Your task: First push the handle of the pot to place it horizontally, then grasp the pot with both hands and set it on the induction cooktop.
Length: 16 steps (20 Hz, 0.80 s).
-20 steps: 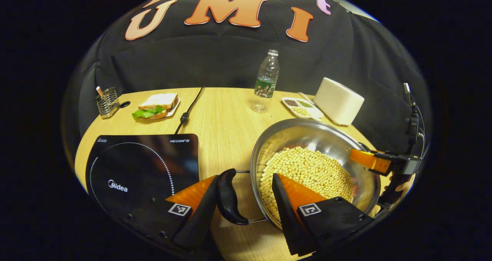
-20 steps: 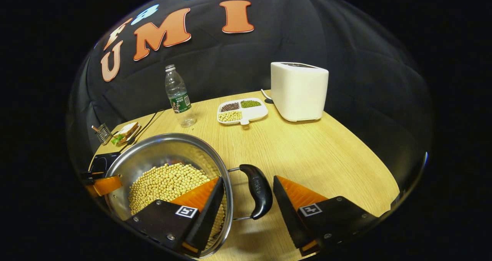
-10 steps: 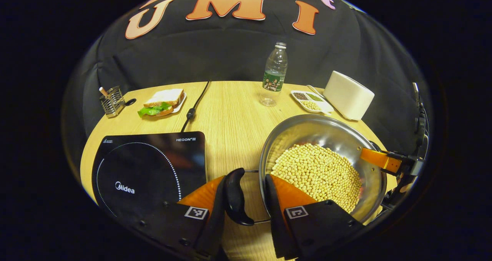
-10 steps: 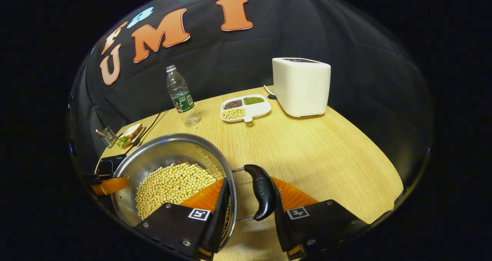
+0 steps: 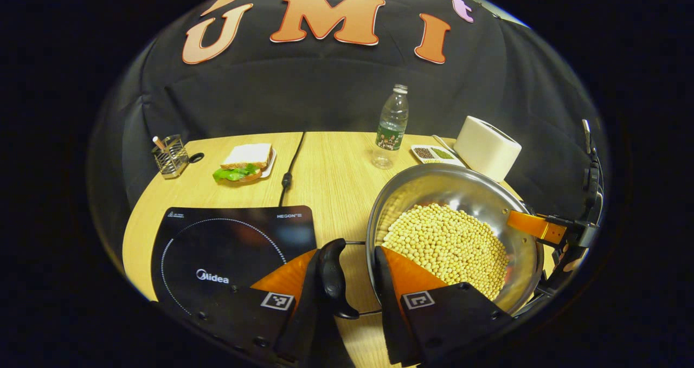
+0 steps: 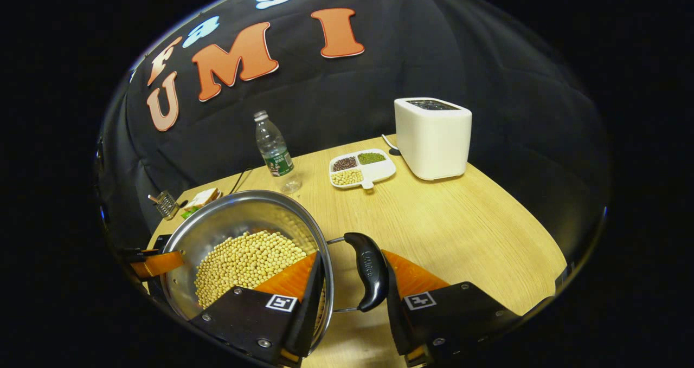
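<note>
A steel pot (image 5: 461,194) full of pale beans (image 5: 447,243) is at the right of the left gripper view. My left gripper (image 5: 347,286) is shut on the pot's black left handle (image 5: 332,276): one finger is outside the handle, the other inside the rim. The black induction cooktop (image 5: 227,243) lies just left of that handle. In the right gripper view my right gripper (image 6: 352,292) is shut on the pot's right handle (image 6: 368,270) in the same way. Each gripper's orange finger shows across the pot (image 6: 238,221) from the other: the right gripper (image 5: 534,226) and the left gripper (image 6: 157,262).
On the wooden table (image 6: 434,227) stand a water bottle (image 5: 391,127), a white boxy appliance (image 5: 487,148) and a divided dish of grains (image 5: 434,154) at the back right. A sandwich on a plate (image 5: 245,162), a wire holder (image 5: 171,154) and the cooktop's cable (image 5: 287,175) lie at the back left.
Both grippers were open beside the handles a second ago and have closed on them. Since then both views have shifted slightly toward the cooktop.
</note>
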Motion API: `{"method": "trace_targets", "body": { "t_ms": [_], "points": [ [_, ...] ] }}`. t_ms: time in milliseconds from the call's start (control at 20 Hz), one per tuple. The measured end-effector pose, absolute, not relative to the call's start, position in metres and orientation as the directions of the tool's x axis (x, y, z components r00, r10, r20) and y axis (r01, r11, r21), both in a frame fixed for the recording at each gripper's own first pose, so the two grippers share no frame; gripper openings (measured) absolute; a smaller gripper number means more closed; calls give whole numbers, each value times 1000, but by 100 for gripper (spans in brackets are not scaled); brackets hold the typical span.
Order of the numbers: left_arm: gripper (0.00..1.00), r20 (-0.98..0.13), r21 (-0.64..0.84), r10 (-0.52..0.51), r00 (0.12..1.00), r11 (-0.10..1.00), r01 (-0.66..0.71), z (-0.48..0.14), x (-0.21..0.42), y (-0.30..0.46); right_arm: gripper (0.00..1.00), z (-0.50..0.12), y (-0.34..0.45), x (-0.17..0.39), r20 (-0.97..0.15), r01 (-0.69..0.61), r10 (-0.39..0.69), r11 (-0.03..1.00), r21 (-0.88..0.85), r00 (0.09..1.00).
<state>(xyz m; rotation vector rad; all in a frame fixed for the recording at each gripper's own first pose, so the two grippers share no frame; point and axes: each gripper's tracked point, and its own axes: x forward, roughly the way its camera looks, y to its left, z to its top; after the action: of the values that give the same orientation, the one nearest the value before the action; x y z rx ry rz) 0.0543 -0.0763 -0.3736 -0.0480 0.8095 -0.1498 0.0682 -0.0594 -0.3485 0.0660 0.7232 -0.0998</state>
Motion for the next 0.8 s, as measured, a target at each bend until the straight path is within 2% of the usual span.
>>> {"method": "trace_targets", "body": {
  "t_ms": [450,800],
  "points": [
    [58,-678,-78,-97,729,995,60,-326,44,-3,57,-320,15,71,-637,48,5,997,66,771],
    [58,-684,-50,-29,729,999,-8,-314,32,70,57,-327,86,76,-647,-29,78,996,86,758]
  ]
}}
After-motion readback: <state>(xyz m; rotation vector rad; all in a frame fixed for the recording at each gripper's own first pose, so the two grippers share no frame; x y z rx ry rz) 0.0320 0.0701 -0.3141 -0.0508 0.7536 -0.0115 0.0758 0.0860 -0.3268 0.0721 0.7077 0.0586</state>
